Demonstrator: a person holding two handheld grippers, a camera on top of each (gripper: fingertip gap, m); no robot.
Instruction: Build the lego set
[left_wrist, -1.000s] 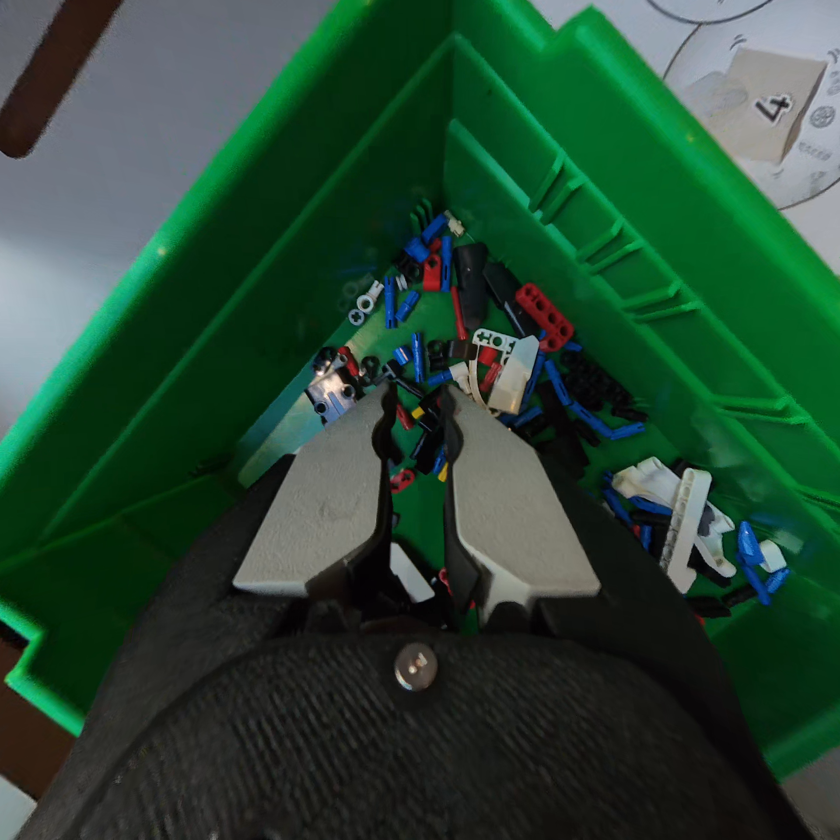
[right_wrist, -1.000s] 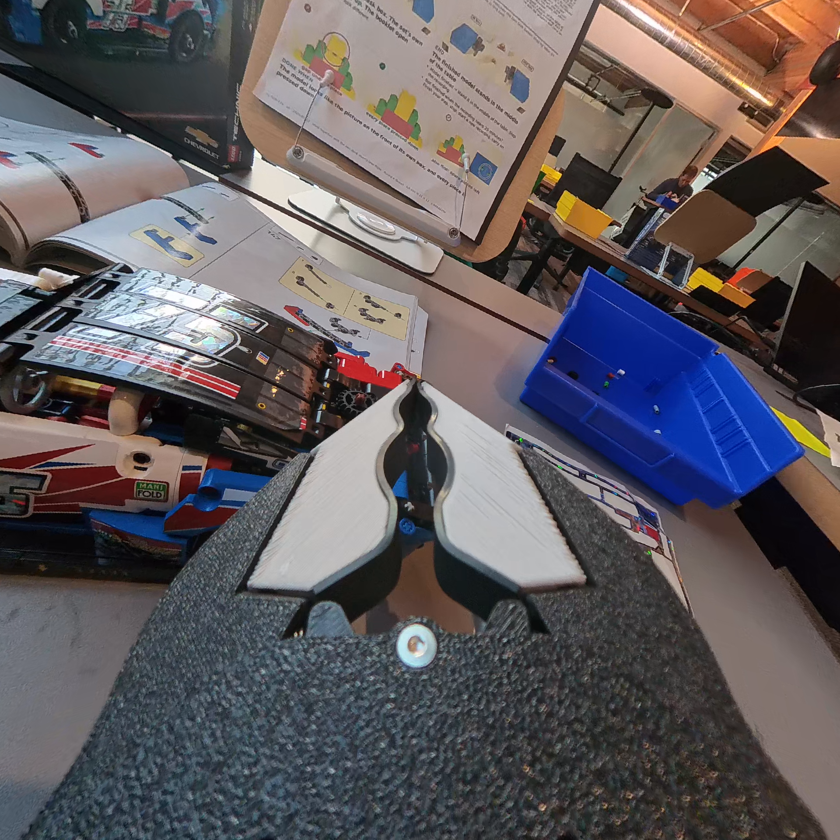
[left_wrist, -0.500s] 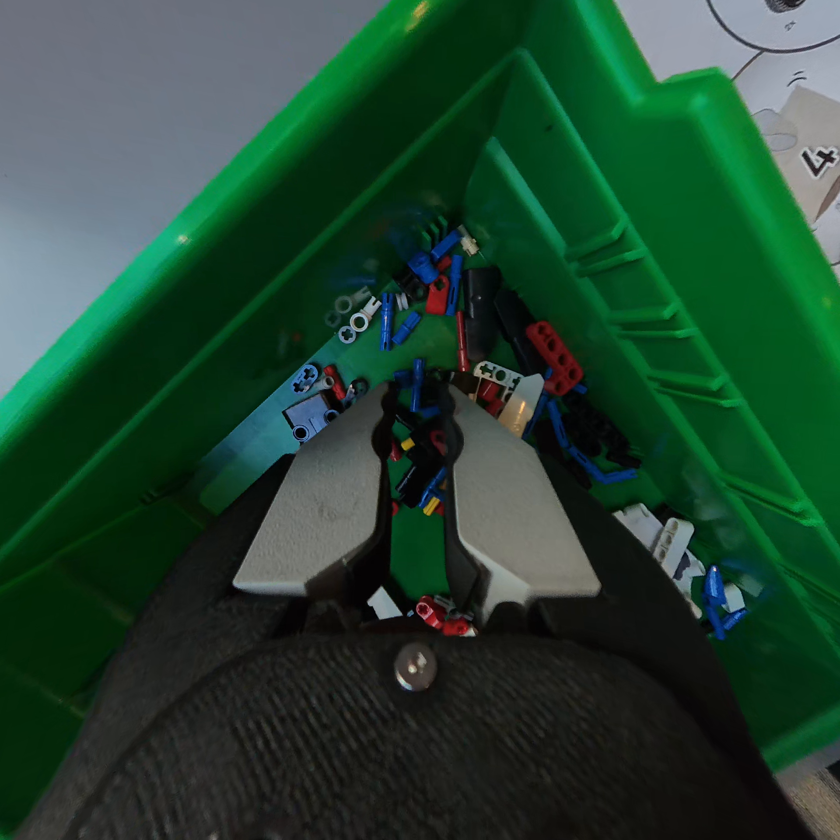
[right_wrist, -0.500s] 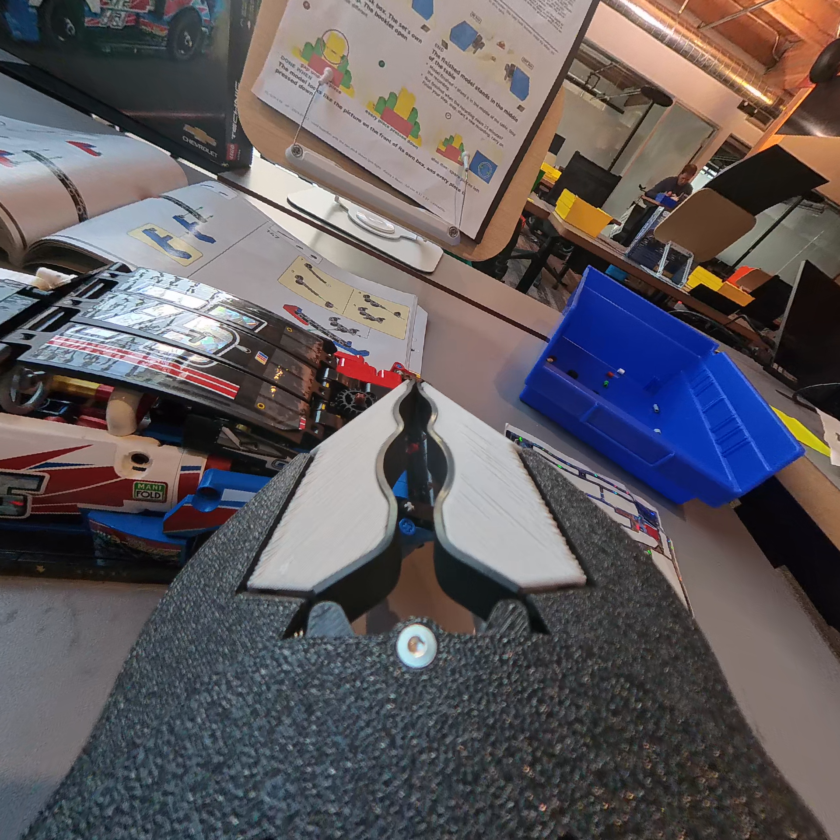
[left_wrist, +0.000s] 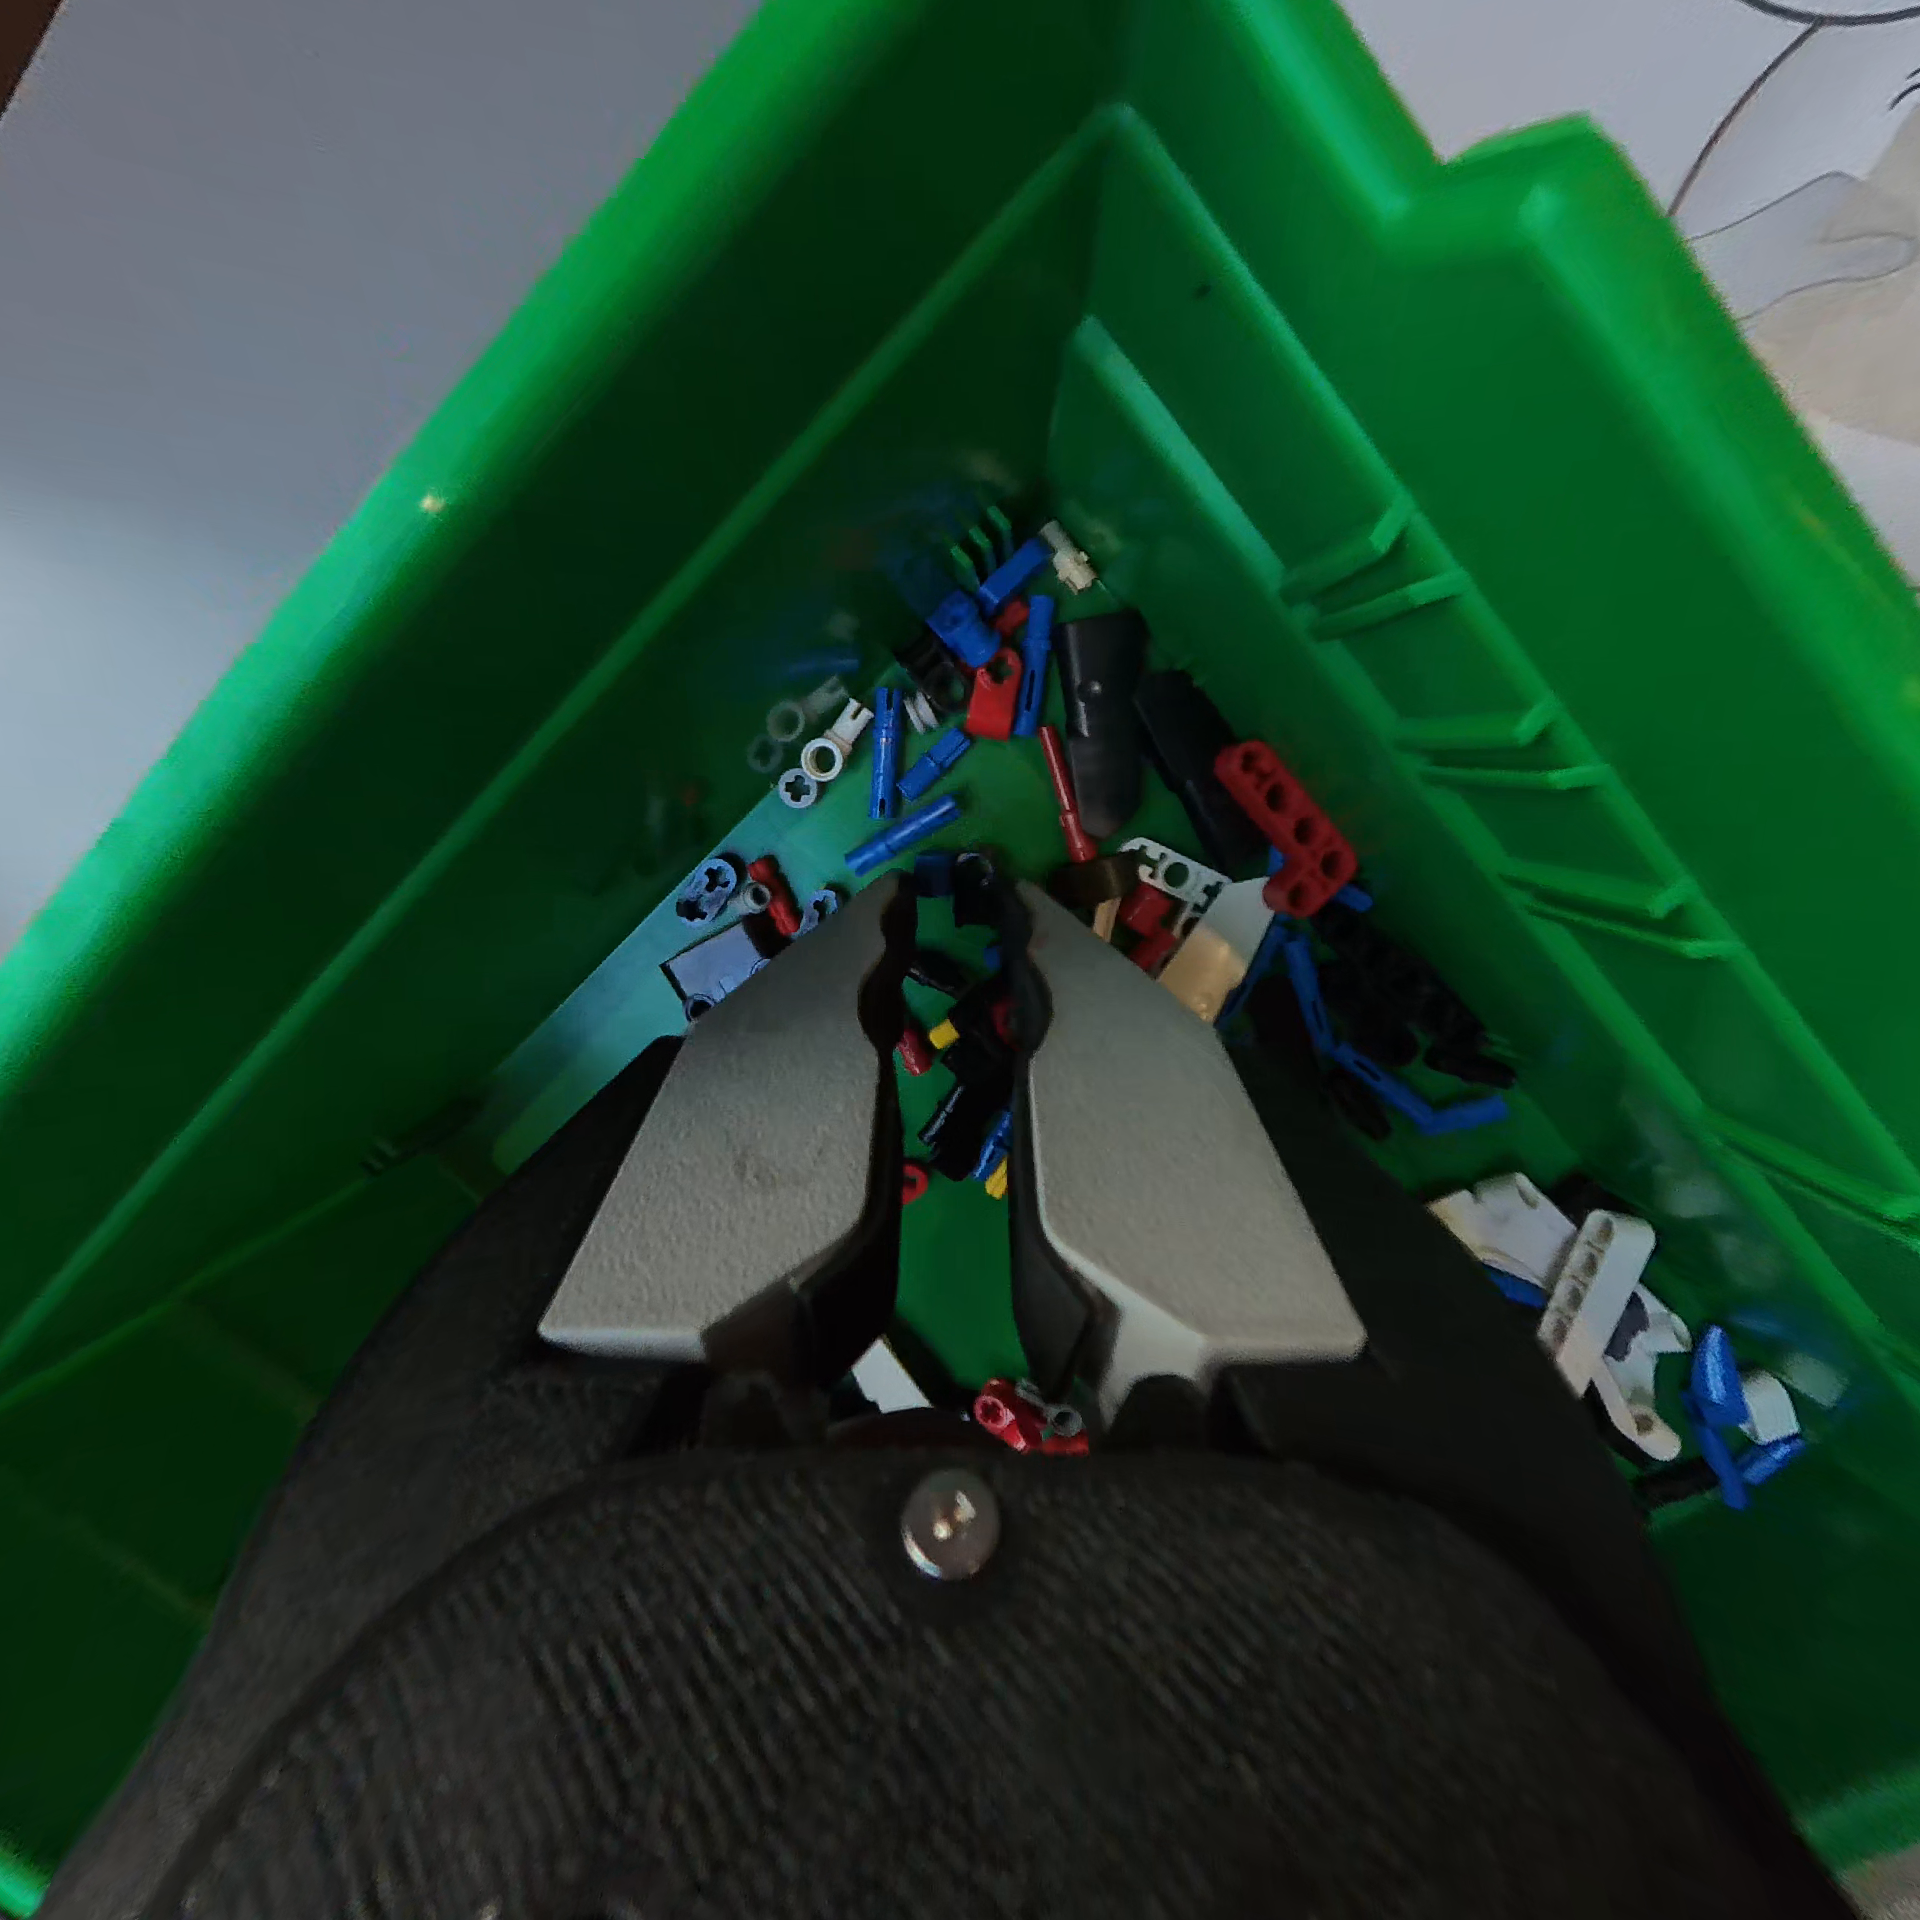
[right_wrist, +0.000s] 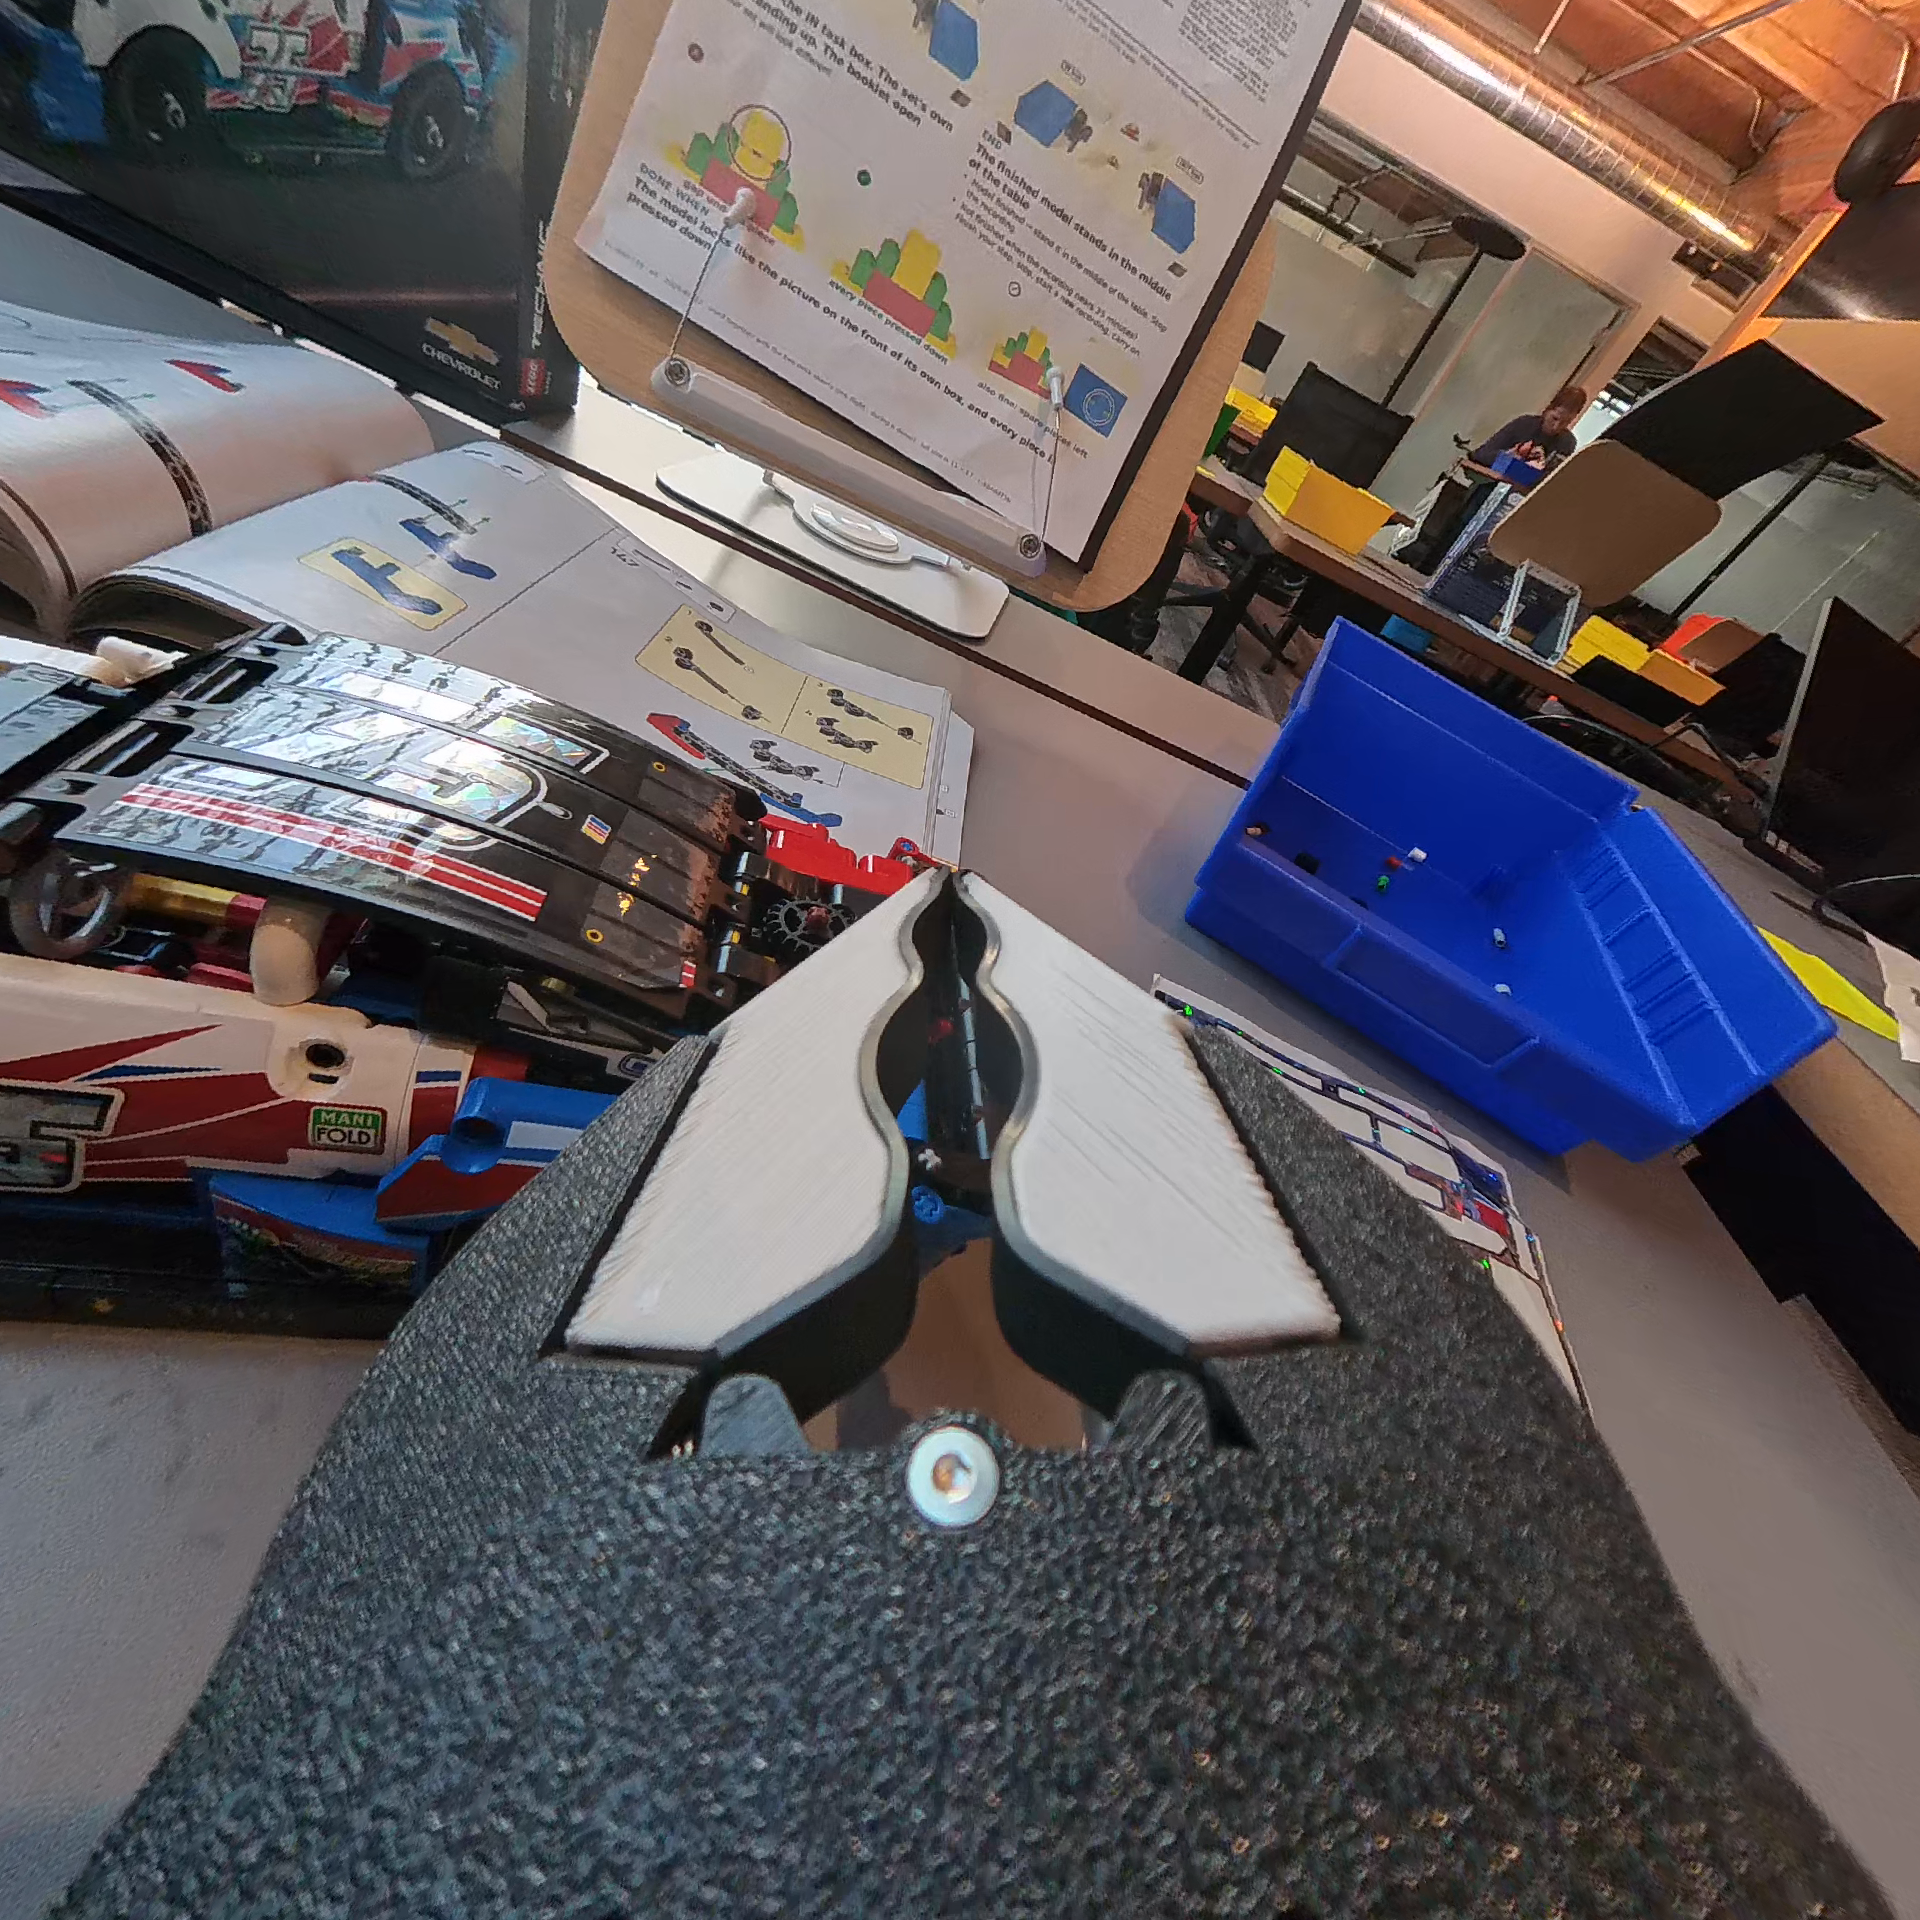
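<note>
Since 1 s ago, L gripper (left_wrist: 954, 896) has pushed deeper into the green bin (left_wrist: 582, 644), toward its far corner; R view is practically unchanged. L fingers (left_wrist: 769, 1122) stand narrowly apart, tips down among the loose parts (left_wrist: 977, 1049) on the bin floor w/ small black, red, yellow and blue bits showing in the gap; can't tell if any bit is actually pinched. Blue pins, a red beam (left_wrist: 1288, 821) and black panels (left_wrist: 1099, 717) crowd the far corner; white pieces (left_wrist: 1558, 1278) lie along the bin's right wall.

R gripper (right_wrist: 952, 881) is closed at the tips. A thin black part (right_wrist: 964, 1049) shows in the hollow between the fingers (right_wrist: 800, 1122); can't tell whether it is gripped or just part of the car behind. Car model (right_wrist: 343, 831), the partly built set, lies on the desk (right_wrist: 1091, 769) toward its left edge, black roof panels and white/red/blue side up, its red end just beyond the R tips. Open manual (right_wrist: 582, 613) lies behind the car; sticker sheet (right_wrist: 1382, 1132) just right of the gripper. Blue bin (right_wrist: 1455, 935) sits near the desk's right edge, a few tiny parts inside. Instruction sheet on a stand (right_wrist: 935, 187) and the set box (right_wrist: 312, 156) are at the far edge.
</note>
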